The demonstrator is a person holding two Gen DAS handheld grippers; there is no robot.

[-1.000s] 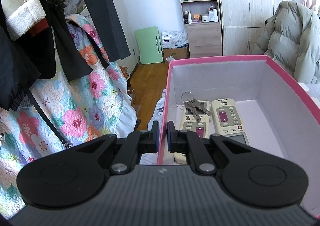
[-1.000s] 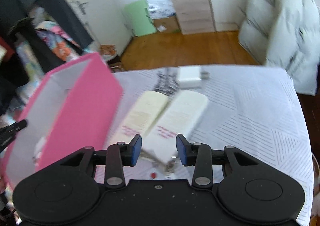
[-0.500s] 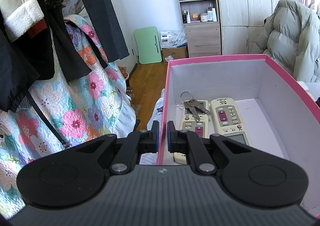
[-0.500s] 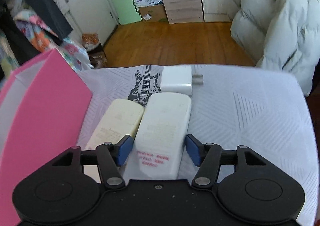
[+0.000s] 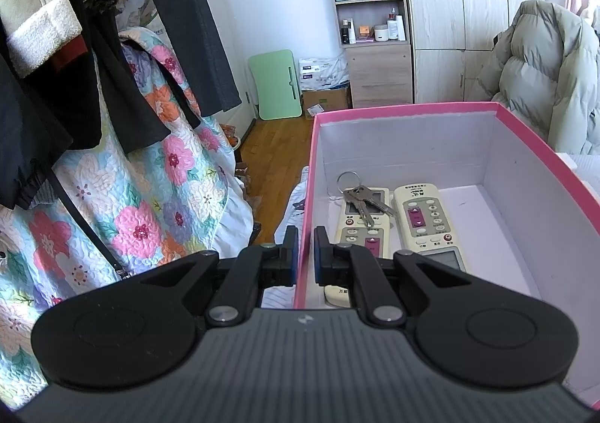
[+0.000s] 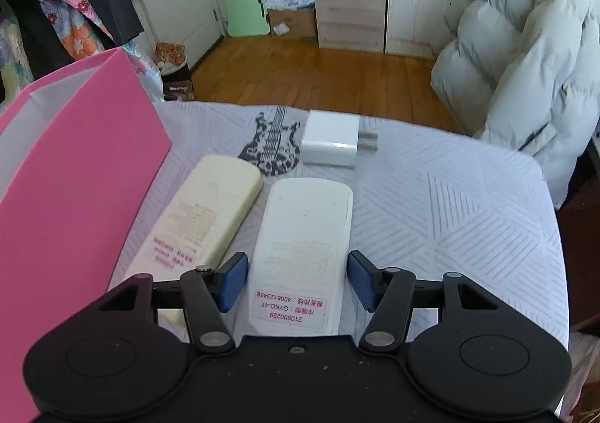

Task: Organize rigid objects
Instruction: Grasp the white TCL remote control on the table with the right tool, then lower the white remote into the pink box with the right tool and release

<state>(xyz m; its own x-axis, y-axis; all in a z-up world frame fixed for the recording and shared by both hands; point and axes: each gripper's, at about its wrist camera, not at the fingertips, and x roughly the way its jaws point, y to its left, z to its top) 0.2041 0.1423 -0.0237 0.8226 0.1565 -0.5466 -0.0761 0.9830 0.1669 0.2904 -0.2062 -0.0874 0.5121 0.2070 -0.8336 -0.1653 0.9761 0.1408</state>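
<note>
My left gripper [image 5: 303, 250] is clamped on the left wall of the pink cardboard box with a white inside [image 5: 532, 145], one finger outside and one inside. Low in the box, at the centre of the left wrist view, two cream remote controls lie face up side by side; a small bunch of metal keys on a ring [image 5: 362, 198] rests on the left-hand remote [image 5: 362, 231], and the right-hand remote [image 5: 427, 220] lies just beside it.

My right gripper [image 6: 298, 282] is spread wide, its blue pads either side of the white remote lying face down [image 6: 305, 243] on the pale patterned cloth [image 6: 450, 205], not touching it. A yellowed remote, also face down [image 6: 210, 213], lies just left of it, beside the box. A white plug adapter [image 6: 330, 140] sits above them in the frame.
</note>
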